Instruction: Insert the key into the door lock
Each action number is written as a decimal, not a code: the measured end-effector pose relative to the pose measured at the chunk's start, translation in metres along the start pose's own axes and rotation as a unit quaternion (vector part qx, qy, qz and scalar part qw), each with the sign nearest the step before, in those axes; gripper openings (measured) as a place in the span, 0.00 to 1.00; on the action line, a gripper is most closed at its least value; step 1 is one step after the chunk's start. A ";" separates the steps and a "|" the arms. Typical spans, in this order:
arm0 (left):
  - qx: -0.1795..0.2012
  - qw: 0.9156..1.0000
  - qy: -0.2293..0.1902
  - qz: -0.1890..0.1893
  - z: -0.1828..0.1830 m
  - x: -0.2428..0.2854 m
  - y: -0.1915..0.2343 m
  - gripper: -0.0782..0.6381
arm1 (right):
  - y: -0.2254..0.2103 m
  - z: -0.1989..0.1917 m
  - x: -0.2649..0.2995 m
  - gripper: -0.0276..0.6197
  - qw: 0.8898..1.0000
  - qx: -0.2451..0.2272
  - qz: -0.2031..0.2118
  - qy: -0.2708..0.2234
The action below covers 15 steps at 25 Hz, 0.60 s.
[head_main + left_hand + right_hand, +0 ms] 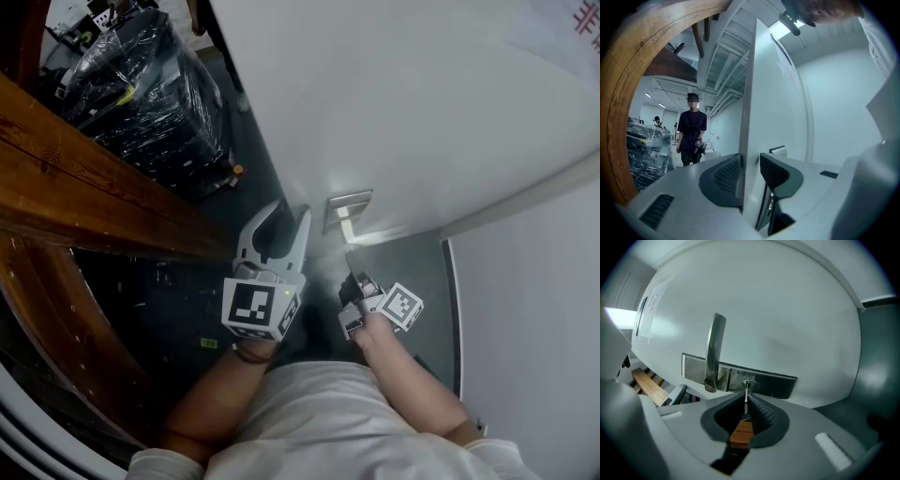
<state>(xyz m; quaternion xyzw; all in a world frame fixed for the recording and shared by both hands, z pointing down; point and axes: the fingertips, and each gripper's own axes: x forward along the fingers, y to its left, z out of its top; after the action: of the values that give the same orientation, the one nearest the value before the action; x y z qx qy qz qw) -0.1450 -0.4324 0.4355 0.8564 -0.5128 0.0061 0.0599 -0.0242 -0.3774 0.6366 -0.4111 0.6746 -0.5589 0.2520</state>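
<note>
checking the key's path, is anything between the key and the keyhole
Nothing visible blocks it. The key, held in the right hand-held gripper, has its tip at the keyhole; the door handle sits beside the keyhole, clear of the line.

The white door [403,103] carries a metal lock plate [740,378] near its free edge, with a lever handle [714,352] and, just beside it, a round keyhole [749,384]. Left of the door, the dark floor [246,141] bears a film-wrapped black stack [150,94]. Beyond the door's edge a person [691,133] stands.
</note>
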 end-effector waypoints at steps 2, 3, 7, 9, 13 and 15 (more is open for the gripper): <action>-0.003 1.000 -0.001 -0.002 0.000 0.000 0.000 0.29 | -0.002 -0.002 -0.001 0.08 0.999 0.046 0.002 -0.013; -0.004 1.000 -0.002 -0.004 0.000 0.000 0.000 0.29 | -0.002 -0.002 0.000 0.08 0.998 0.067 0.007 -0.020; -0.004 1.000 -0.003 -0.006 0.000 0.000 0.000 0.28 | -0.004 -0.003 0.009 0.08 0.993 0.112 0.019 -0.031; -0.003 1.000 -0.002 -0.007 0.000 -0.002 0.000 0.28 | -0.005 -0.002 0.013 0.08 0.993 0.113 0.019 -0.033; -0.007 1.000 -0.008 -0.005 0.000 -0.004 -0.002 0.28 | -0.005 0.004 0.026 0.08 0.993 0.114 0.024 -0.038; -0.010 1.000 -0.010 -0.002 -0.001 -0.004 -0.001 0.28 | -0.004 0.006 0.031 0.08 0.993 0.109 0.031 -0.039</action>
<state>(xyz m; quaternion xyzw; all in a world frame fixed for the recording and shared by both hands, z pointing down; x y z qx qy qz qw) -0.1458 -0.4278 0.4362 0.8566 -0.5120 -0.0076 0.0633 -0.0347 -0.4067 0.6424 -0.3813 0.6120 -0.6045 0.3386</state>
